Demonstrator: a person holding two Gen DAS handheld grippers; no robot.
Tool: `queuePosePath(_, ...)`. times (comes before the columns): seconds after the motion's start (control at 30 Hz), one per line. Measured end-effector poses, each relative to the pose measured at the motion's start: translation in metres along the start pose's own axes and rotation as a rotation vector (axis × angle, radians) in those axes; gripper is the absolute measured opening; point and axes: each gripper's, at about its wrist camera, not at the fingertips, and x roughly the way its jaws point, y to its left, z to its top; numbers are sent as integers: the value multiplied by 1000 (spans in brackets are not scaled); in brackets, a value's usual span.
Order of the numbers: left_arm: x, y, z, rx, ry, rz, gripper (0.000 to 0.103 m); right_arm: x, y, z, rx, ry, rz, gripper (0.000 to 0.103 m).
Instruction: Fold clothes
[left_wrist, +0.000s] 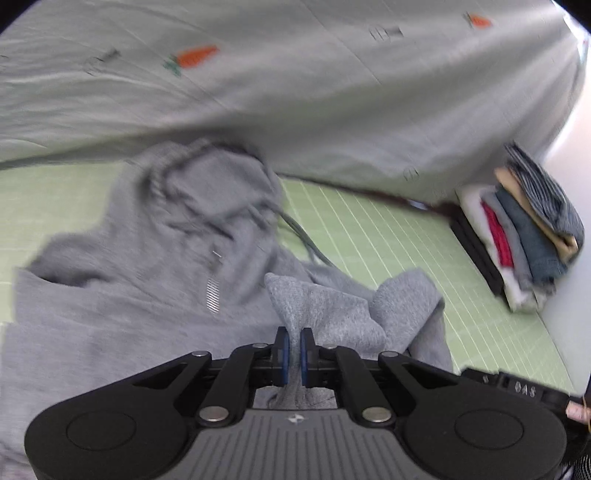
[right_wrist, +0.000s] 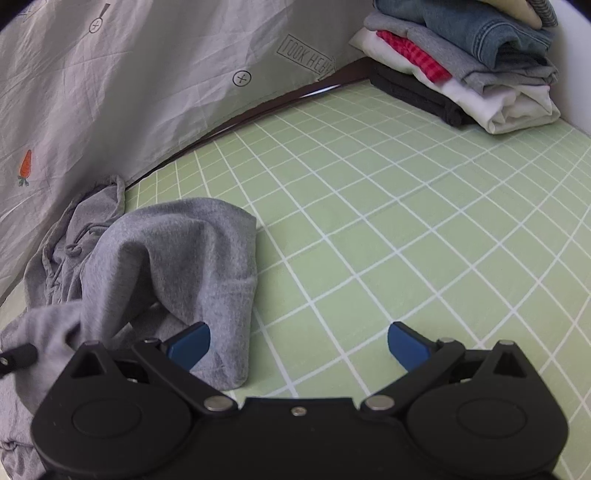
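A grey hoodie (left_wrist: 155, 258) lies crumpled on the green grid mat (left_wrist: 388, 236), its hood and drawstrings toward the back. My left gripper (left_wrist: 294, 349) is shut on a raised fold of the hoodie's grey fabric, which is pinched between the blue pads. In the right wrist view the same hoodie (right_wrist: 177, 258) lies bunched at the left, one sleeve end hanging forward. My right gripper (right_wrist: 298, 345) stands open over the mat (right_wrist: 406, 221). Its left fingertip (right_wrist: 190, 343) is against the sleeve's edge, and nothing is between the fingers.
A stack of folded clothes (left_wrist: 524, 229) sits at the mat's far right corner, also seen as a stack of folded clothes (right_wrist: 465, 62) in the right wrist view. A grey sheet with carrot prints (left_wrist: 295, 81) hangs along the back. A hand (left_wrist: 578, 411) shows at the lower right.
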Motion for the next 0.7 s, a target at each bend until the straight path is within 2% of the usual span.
queuePosePath(0.23,-74,68,15,-189,-202,136,6,1,9,-4,-49,15,16,103)
queuePosePath(0.33,-105,100,19,-254,-276,219,6,0,15,-5,-81,17,26,103)
queuePosePath(0.43,-131,130,27,-261,-319,338,6,1,17,-6,-96,21,32,103)
queuePosePath(0.57,-150,166,30,-329,-329,444,8,2,20,-6,-111,25,38,103)
queuePosePath(0.7,-144,191,20,-406,-269,619,13,3,23,-8,-129,29,42,103)
